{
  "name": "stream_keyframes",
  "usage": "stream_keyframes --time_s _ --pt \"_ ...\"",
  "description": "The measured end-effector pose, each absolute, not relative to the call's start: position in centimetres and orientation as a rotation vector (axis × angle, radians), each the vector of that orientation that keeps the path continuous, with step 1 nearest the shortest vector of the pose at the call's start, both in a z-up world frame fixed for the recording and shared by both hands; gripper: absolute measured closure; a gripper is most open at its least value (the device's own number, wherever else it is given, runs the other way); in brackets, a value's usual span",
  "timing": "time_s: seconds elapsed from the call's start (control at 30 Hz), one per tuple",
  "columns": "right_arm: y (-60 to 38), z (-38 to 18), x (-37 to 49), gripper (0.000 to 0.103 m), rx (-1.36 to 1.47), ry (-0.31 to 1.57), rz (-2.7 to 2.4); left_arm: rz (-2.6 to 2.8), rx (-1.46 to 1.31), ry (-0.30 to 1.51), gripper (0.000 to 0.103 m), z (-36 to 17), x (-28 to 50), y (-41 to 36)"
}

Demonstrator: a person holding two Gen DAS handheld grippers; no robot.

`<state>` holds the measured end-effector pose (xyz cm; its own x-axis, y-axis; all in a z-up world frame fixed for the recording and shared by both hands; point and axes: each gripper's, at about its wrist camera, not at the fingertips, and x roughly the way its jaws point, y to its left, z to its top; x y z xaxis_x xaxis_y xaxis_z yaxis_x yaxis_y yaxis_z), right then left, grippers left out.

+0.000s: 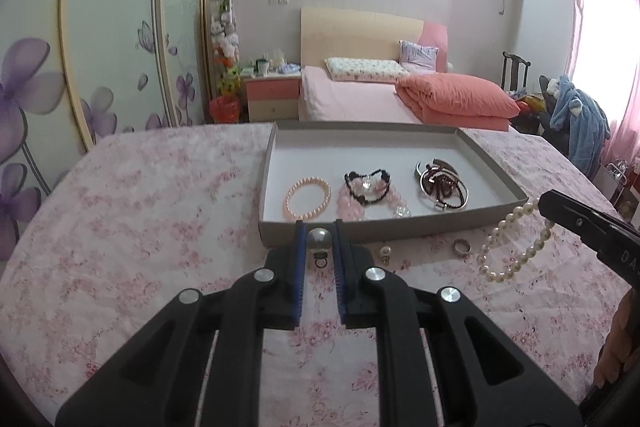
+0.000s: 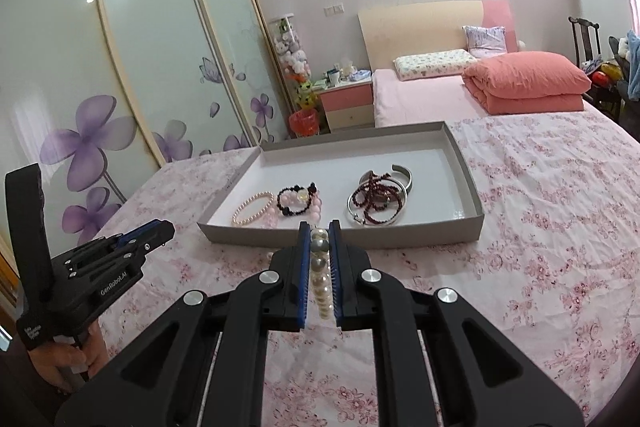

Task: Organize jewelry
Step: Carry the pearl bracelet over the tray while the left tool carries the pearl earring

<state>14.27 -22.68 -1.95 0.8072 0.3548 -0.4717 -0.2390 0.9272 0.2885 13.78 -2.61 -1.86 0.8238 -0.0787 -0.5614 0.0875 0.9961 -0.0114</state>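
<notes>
A grey cardboard tray [image 1: 360, 231] [image 2: 472, 187] lies on the floral bedspread. It holds a pink pearl bracelet [image 1: 307, 198] [image 2: 253, 208], a black and pink bead bracelet [image 1: 366, 189] [image 2: 298, 201], and dark red beads with silver bangles [image 1: 440, 183] [image 2: 378, 197]. My left gripper [image 1: 319, 241] is shut on a large grey pearl ring [image 1: 319, 242] just before the tray's near wall. My right gripper [image 2: 319, 239] is shut on a white pearl bracelet [image 2: 321, 283] that hangs from it [image 1: 516, 243] in the left wrist view.
A silver ring [image 1: 462, 247] and a small pearl ring [image 1: 385, 253] lie on the bedspread [image 1: 140, 227] before the tray. A second bed with an orange quilt [image 1: 456, 99], a nightstand [image 1: 274, 93] and wardrobe doors [image 2: 120, 47] stand beyond.
</notes>
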Motion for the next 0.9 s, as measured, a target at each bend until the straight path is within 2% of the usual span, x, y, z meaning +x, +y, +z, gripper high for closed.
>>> stream_keyframes --time_s 0.9 --pt "-20.8 4.0 11.3 0.093 0.074 0.239 0.214 -0.084 0.059 0.403 0.089 2.5 11.8 -4.3"
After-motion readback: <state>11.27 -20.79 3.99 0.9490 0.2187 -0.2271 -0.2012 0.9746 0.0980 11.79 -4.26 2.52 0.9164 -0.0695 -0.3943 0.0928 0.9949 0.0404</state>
